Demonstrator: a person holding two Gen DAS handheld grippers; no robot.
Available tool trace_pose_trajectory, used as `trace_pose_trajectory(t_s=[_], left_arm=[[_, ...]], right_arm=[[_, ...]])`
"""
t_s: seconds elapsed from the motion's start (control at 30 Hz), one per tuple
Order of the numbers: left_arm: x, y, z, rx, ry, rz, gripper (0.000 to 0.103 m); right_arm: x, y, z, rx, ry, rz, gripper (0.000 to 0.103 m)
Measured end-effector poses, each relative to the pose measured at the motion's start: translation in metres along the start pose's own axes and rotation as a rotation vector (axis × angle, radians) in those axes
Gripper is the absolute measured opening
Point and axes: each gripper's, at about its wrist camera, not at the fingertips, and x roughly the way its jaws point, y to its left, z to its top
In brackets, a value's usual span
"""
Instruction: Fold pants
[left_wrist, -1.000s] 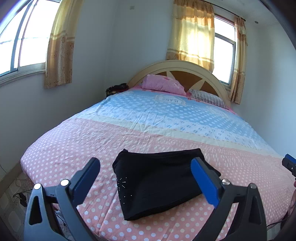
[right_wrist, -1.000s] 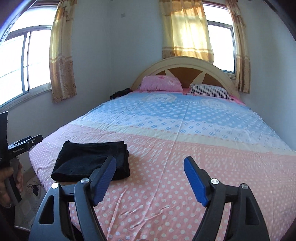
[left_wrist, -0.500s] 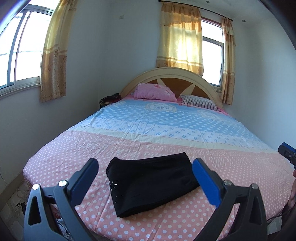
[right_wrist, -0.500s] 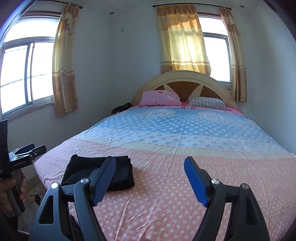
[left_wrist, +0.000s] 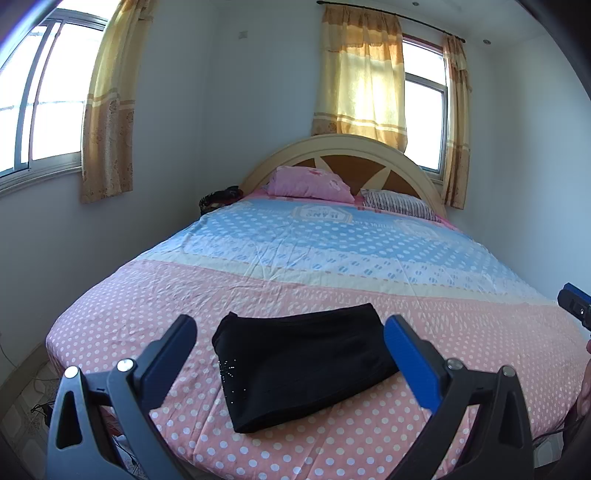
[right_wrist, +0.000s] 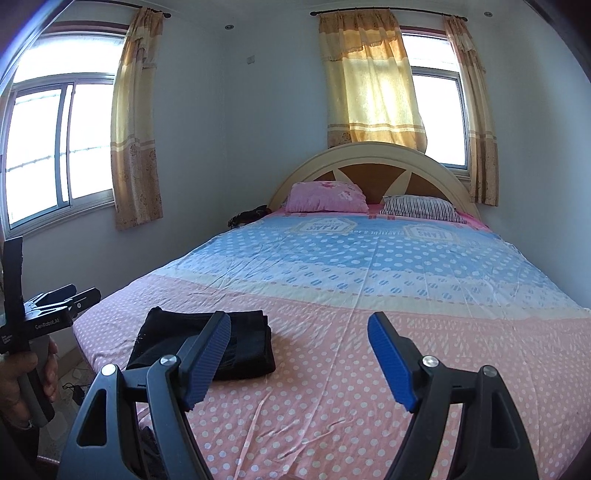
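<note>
Pants (left_wrist: 303, 365) lie folded on the bed (left_wrist: 332, 258), partly hidden behind the right gripper (right_wrist: 299, 354); both grippers gape, empty.

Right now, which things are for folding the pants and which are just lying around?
For the job:
- folded black pants on the pink part of the bedspread
- left gripper, open
- right gripper, open

Just lying about:
- pink pillow
- striped pillow
- dark bundle beside the headboard
- curtains
</note>
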Motion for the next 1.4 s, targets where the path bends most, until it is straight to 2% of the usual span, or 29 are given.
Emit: trace_pose_trajectory(t_s=[0.43,0.83,0.97,1.4], left_arm=[[0.0028,-0.0015,-0.0010,0.004,0.005,0.001,0.103],[-0.0017,-0.0104,0.0020,0.069,-0.030,0.034,0.103],[-0.0063,-0.0093,0.0044,0.060,-0.052,0.026,0.103],[0.0026,-0.0012,0.0035,0.029,-0.032,0.050,0.103]], right_arm=[[0.0003,-0.0011,0.0002,0.002,0.006,0.004,0.078],[-0.0003,-0.0002,0.0000,-0.006,0.000,0.003,0.078],[0.0008,0.0005,-0.0010,-0.013,0.005,0.000,0.078],[0.0038,0.0075,-0.0044,-0.066,0.021,0.007,0.078]])
